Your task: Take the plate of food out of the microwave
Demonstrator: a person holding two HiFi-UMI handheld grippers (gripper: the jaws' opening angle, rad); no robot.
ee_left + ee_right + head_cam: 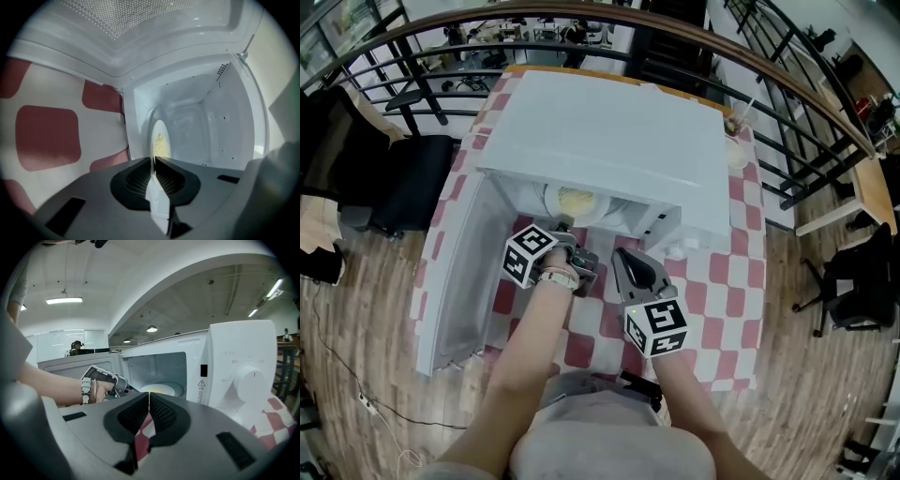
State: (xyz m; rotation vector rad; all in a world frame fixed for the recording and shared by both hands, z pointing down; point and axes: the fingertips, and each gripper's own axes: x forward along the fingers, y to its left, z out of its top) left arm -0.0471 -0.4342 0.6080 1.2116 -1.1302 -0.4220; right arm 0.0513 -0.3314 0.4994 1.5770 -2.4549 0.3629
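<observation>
A white microwave (600,141) stands on the checked table with its door (455,272) swung open to the left. Inside lies a white plate (577,200) with pale yellow food (160,143). My left gripper (567,230) reaches into the opening. In the left gripper view the plate (160,138) shows edge-on, and the left gripper (153,160) is shut on its near rim. My right gripper (623,255) hovers in front of the microwave, to the right of the left one. Its jaws (149,395) are shut with nothing between them. The plate (161,389) also shows in the right gripper view.
The red-and-white checked cloth (712,309) covers the table in front of the microwave. A cup with a straw (736,141) stands at the back right corner. A black chair (412,178) is left of the table, and a metal railing (787,103) runs behind it.
</observation>
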